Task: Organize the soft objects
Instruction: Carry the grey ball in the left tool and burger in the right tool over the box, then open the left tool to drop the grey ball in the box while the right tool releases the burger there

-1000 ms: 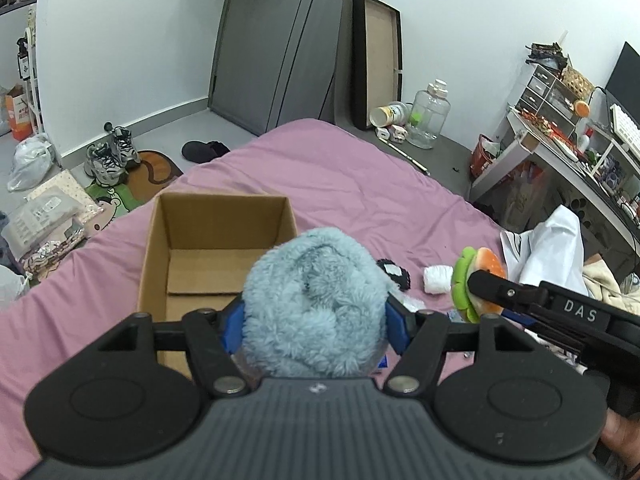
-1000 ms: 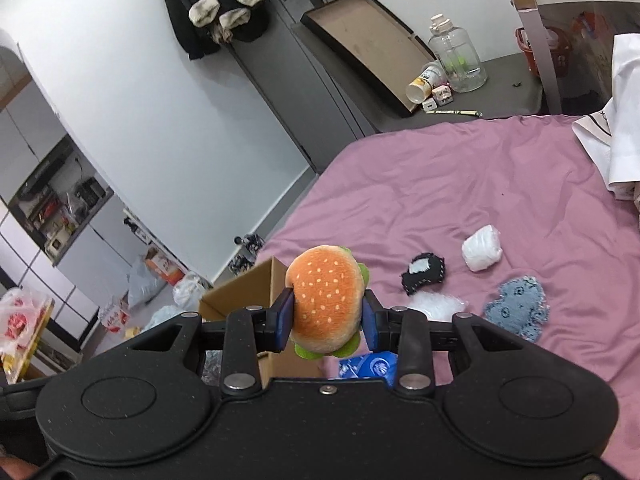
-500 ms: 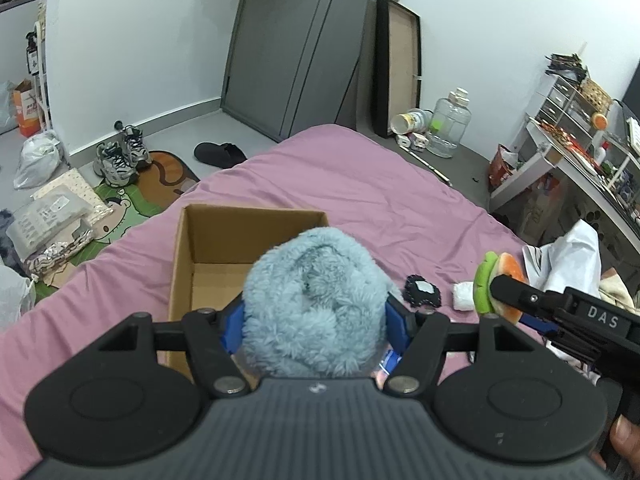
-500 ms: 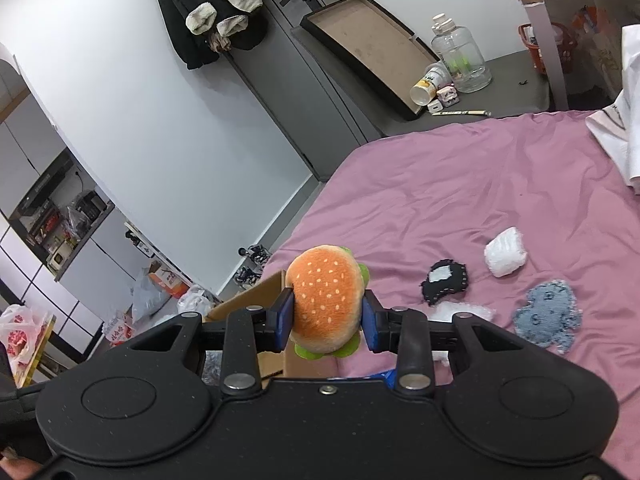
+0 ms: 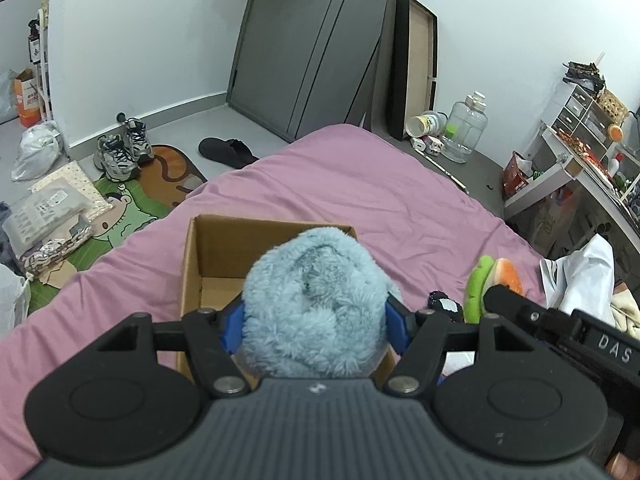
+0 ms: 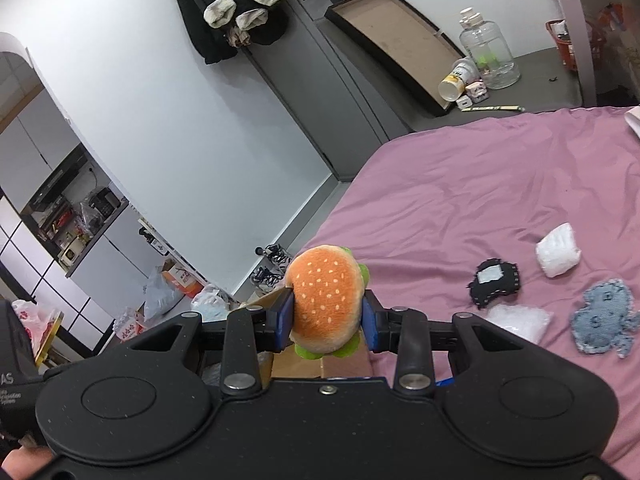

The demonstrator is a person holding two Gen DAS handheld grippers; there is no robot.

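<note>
My left gripper (image 5: 314, 328) is shut on a fluffy light-blue plush (image 5: 316, 300), held over the near end of an open cardboard box (image 5: 224, 248) on the pink bed. A plush hamburger (image 6: 326, 300) is clamped in my right gripper (image 6: 326, 320), which hangs just right of the box; a corner of the box (image 6: 320, 364) shows below it. In the left wrist view the hamburger (image 5: 494, 280) and the right gripper's finger appear at the right. The inside of the box that I can see is bare.
On the pink bed (image 6: 480, 184) lie a black patch toy (image 6: 496, 284), a white pouch (image 6: 558, 256), a denim-blue plush (image 6: 604, 320) and a clear bag (image 6: 518, 320). Shoes (image 5: 120, 152), bags and a mat lie on the floor at left. A desk (image 5: 580, 168) stands at right.
Both grippers have moved forward and left over the bed with their toys still held. The box now sits more directly under the blue plush, and the hamburger is closer to the box.
</note>
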